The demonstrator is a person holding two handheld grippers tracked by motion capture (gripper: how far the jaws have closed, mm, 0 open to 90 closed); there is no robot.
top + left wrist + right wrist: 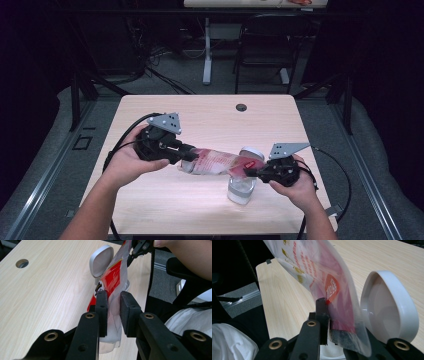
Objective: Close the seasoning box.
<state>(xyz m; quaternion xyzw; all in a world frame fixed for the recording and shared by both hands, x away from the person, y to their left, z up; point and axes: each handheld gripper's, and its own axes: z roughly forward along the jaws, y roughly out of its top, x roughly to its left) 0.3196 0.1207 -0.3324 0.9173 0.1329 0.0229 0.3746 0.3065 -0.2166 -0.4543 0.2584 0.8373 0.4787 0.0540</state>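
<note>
Holding a pouch (pixel 220 161) stretched between left gripper (pixel 184 154) and right gripper (pixel 251 171), both clamped on it.
Gripper views reveal a jar lid (pixel 387 315); pouch runs left-right above a jar (pixel 241 189).

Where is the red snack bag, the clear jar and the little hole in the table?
red snack bag (pixel 217 162), high view, middle of the pouch.
clear jar (pixel 241 191), high view, glass wall below the bag.
hole (pixel 241 107), high view, centre of the round hole.

Dark room, black chair (pixel 265 45), grey floor (pixel 170 75)
</note>
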